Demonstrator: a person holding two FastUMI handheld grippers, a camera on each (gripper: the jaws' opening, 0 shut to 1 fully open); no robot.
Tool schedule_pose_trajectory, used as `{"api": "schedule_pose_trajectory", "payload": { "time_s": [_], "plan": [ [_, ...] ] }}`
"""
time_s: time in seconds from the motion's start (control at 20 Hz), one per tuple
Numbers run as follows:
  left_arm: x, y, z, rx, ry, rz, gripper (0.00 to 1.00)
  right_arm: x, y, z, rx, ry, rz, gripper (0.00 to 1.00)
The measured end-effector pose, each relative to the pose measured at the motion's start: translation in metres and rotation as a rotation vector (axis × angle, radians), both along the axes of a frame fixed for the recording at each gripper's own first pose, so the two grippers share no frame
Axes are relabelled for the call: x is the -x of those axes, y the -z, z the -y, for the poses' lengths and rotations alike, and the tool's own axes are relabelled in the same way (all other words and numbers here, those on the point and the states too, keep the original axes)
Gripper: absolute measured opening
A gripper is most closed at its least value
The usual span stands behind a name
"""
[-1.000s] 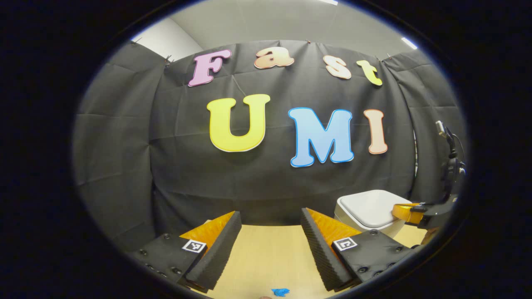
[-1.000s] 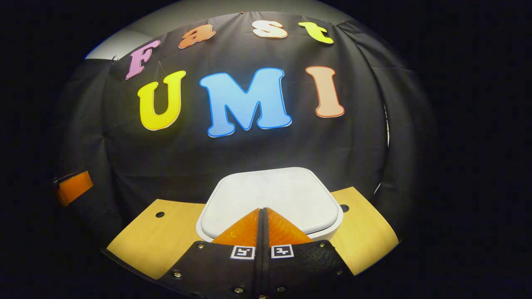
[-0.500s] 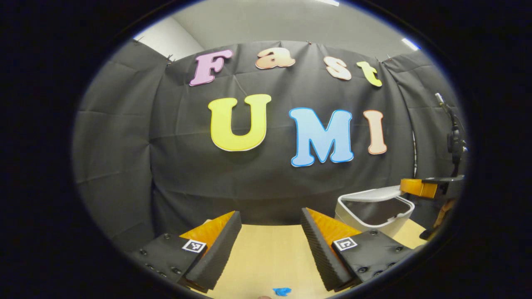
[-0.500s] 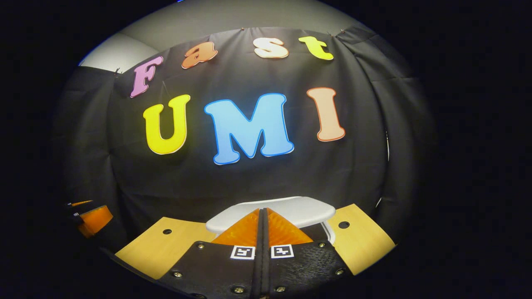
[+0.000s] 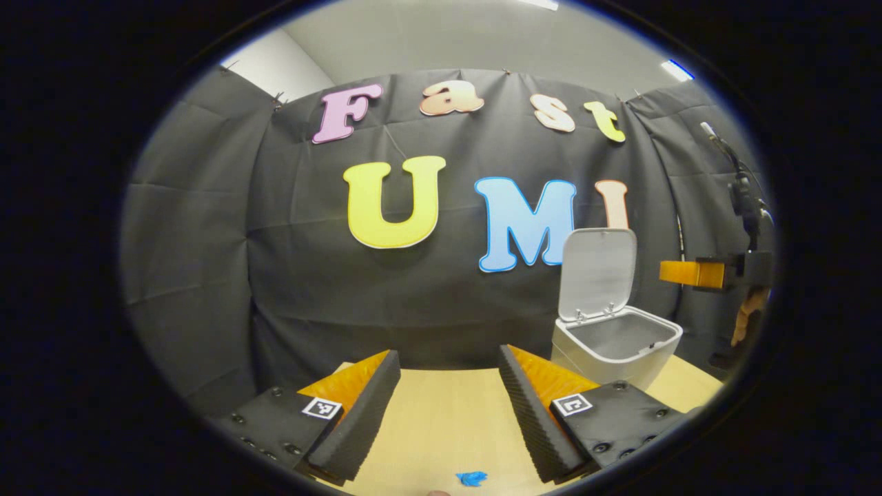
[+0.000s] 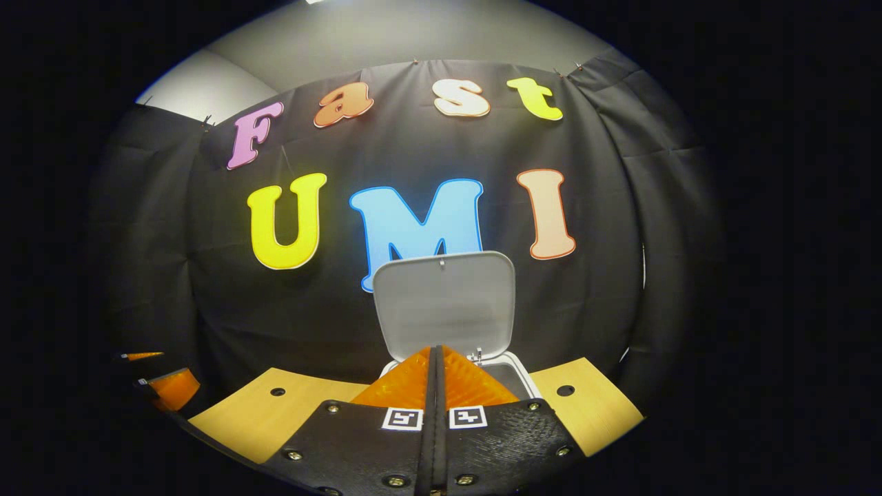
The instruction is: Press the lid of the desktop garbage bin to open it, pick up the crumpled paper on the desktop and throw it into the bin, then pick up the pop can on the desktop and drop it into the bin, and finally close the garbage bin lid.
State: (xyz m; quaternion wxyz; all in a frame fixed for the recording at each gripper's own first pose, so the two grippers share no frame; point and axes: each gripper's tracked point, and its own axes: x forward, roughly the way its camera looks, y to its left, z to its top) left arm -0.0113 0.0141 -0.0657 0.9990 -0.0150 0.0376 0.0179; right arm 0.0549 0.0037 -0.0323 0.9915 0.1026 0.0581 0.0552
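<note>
The white desktop bin (image 5: 613, 348) stands at the back right of the wooden table, its lid (image 5: 597, 273) swung up and upright. In the right gripper view the raised lid (image 6: 444, 303) stands straight ahead, with the bin's rim (image 6: 518, 365) just beyond my fingers. My right gripper (image 6: 434, 353) is shut with nothing in it, hovering above the bin's front; the left gripper view shows it (image 5: 665, 271) to the right of the lid. My left gripper (image 5: 448, 365) is open over the tabletop, with nothing between its fingers.
A small blue scrap (image 5: 472, 478) lies on the wooden table (image 5: 441, 420) near my left gripper's base. The table (image 6: 262, 413) has round holes (image 6: 278, 391) near its back edge. Black cloth walls close the booth behind and at both sides.
The bin's lid has sprung from flat and closed to fully upright. My right gripper has risen off the lid, still shut. My left gripper has stayed put.
</note>
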Motion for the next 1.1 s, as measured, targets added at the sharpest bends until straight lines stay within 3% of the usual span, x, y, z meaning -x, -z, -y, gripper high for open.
{"api": "schedule_pose_trajectory", "payload": {
  "time_s": [0.2,0.25,0.35,0.55,0.65,0.75,0.8,1.1],
  "plan": [
    [0.009,0.030,-0.001,0.027,0.015,-0.035,1.00,0.007,-0.008,-0.007,0.006,-0.014,0.010,0.00],
    [0.010,0.039,-0.001,0.027,0.015,-0.048,0.95,0.009,-0.011,-0.007,0.010,-0.017,0.013,0.00],
    [0.011,0.062,-0.001,0.025,0.015,-0.085,1.00,0.013,-0.014,-0.009,0.015,-0.019,0.016,0.00],
    [0.010,0.112,0.006,0.032,0.040,-0.167,0.92,0.018,-0.015,-0.009,0.028,-0.015,0.006,0.00],
    [0.010,0.139,0.010,0.032,0.050,-0.212,1.00,0.021,-0.014,-0.008,0.040,-0.009,-0.003,0.00],
    [0.011,0.169,0.012,0.030,0.060,-0.258,1.00,0.023,-0.011,-0.006,0.046,-0.003,-0.017,0.00],
    [0.011,0.183,0.013,0.030,0.064,-0.284,0.95,0.023,-0.010,-0.006,0.048,-0.001,-0.024,0.00],
    [0.012,0.266,0.022,0.036,0.082,-0.421,1.00,0.032,-0.001,0.003,0.099,0.023,-0.062,0.00]
  ]
}}
